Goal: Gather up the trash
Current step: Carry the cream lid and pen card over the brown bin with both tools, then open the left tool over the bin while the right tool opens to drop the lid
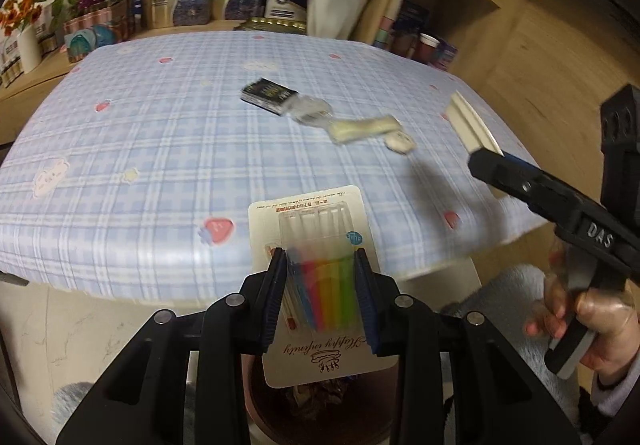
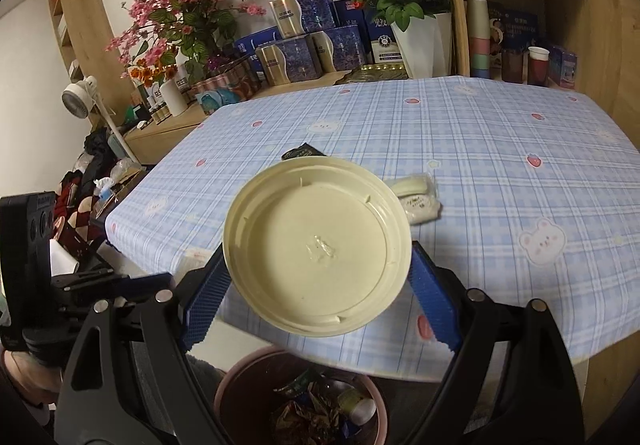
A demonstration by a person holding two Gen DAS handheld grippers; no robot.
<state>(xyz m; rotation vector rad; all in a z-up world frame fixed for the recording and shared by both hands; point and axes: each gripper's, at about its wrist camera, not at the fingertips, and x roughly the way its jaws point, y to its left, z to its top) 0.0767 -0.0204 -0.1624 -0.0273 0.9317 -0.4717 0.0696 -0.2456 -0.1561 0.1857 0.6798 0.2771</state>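
Observation:
My left gripper [image 1: 320, 265] is shut on a white card of rainbow candles in a clear blister [image 1: 320, 245], held just off the table's near edge above the brown bin [image 1: 272, 417]. My right gripper [image 2: 320, 273] is shut on a round cream plastic lid [image 2: 318, 245], its blue pads [image 2: 434, 301] pressing both sides of the rim; it hangs over the bin [image 2: 240, 397], which holds crumpled wrappers. In the left wrist view the lid [image 1: 472, 125] shows edge-on in the right gripper [image 1: 500, 169]. On the table lie a black packet [image 1: 268, 95], a clear wrapper [image 1: 308, 111] and white wrappers [image 1: 364, 129].
The table wears a blue plaid cloth [image 2: 500, 149]. Behind it stand blue and gold boxes [image 2: 304, 45], a white vase of red roses [image 2: 416, 41], pink flowers [image 2: 184, 5] and wooden shelves with cups [image 2: 520, 61]. A small fan [image 2: 78, 97] and piled clothes are at the left. A hand [image 1: 600, 321] grips the right tool.

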